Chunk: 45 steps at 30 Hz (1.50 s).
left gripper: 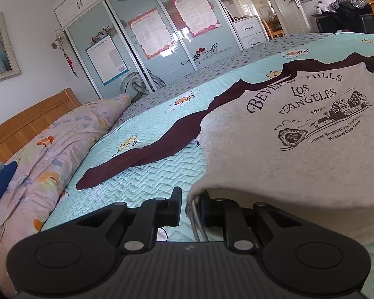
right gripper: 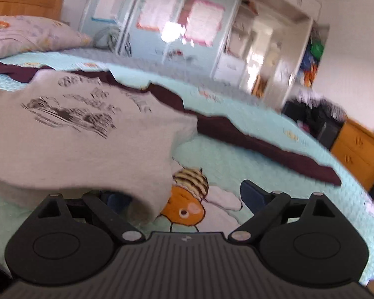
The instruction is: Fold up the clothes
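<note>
sweatshirt (left gripper: 299, 134) soft, limp; left hand-held gripper (left gripper: 190, 208) pinches hem at 6 o'clock; right hand-held gripper (right gripper: 182, 199) spread.

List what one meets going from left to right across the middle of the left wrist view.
Wooden headboard → flowered quilt → dark red sleeve on the bedspread → grey sweatshirt front with the Los Angeles print.

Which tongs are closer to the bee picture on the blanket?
Right. The right tongs hang open right above the bee picture; the left tongs sit at the sweatshirt hem instead.
</note>
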### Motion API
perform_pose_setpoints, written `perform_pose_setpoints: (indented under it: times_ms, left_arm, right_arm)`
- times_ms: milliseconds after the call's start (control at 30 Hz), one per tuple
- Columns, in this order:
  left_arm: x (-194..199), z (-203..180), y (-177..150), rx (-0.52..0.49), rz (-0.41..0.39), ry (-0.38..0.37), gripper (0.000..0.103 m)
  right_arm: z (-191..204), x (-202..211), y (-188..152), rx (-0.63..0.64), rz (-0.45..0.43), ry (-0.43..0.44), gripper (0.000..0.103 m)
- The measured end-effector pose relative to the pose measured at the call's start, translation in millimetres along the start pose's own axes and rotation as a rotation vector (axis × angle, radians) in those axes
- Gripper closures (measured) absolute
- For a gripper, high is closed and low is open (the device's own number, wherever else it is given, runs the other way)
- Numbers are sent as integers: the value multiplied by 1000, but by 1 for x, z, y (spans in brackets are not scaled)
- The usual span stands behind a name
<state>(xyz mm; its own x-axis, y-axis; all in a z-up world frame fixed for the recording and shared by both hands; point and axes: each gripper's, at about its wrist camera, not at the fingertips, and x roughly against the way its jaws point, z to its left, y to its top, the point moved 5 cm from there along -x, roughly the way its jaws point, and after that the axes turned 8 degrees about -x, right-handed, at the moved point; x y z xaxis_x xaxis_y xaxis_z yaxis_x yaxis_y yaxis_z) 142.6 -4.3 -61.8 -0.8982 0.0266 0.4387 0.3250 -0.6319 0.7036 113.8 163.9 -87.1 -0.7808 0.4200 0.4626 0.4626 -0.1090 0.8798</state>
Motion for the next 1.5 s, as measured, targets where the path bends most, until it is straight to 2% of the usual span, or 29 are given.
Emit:
perform_pose_setpoints:
  times_ms: [100,167,367,467,533,600,667,767,833,867,900,933,967,1067,1133,1267,1367,1433,1500]
  left_arm:
    - [2,0,0,-2,1,6,77]
    - [2,0,-1,-1,5,8,77]
    - [-1,-3,-4,10,19,7,77]
    - [-3,-4,-5,15,26,7,76]
    - [-4,-5,-11,22,40,8,72]
    - [-6,-7,-19,28,56,7,69]
    - [-13,-12,-28,23,81,9,66]
    - [-23,-17,-41,38,113,4,62]
    - [-27,-20,-46,45,112,5,63]
    - [-27,-21,-45,44,106,9,63]
    - [-27,-20,-44,47,104,3,65]
    - [-27,-20,-43,50,101,-3,76]
    - [-27,-20,-43,51,98,-21,92]
    - [-21,-22,-38,-8,93,-27,94]
    - [-9,-11,-29,-2,83,-36,94]
    - [31,12,-6,31,47,-79,94]
    - [31,1,-19,33,97,-95,91]
    - [11,-19,-45,17,170,-115,88]
    - [10,-33,-55,-42,143,-74,87]
  right_arm:
    - [-6,21,-4,-96,33,112,10]
    - [-13,33,-7,-112,22,111,10]
    - [-35,18,3,-168,-41,80,9]
    - [-32,-6,-2,-116,8,40,8]
    - [-26,-12,-5,-93,38,37,8]
    - [-16,-7,-8,-61,21,38,8]
    - [-15,-10,-3,-31,5,4,8]
    - [-18,-21,-3,-42,6,-67,8]
    - [-25,-36,-4,-73,49,-68,10]
    - [-24,-38,-6,-96,67,-40,28]
    - [-23,-39,-6,-123,81,4,68]
    - [-20,-37,-6,-126,85,27,82]
    - [-16,-35,-5,-100,73,24,96]
    - [-16,-27,1,-76,44,38,96]
    - [-28,-20,11,-113,39,57,96]
    - [-38,-18,3,-84,92,55,96]
    - [-46,-17,-2,-62,131,54,96]
    - [-52,-16,-5,-47,158,53,96]
    - [-57,-15,-9,-32,184,52,95]
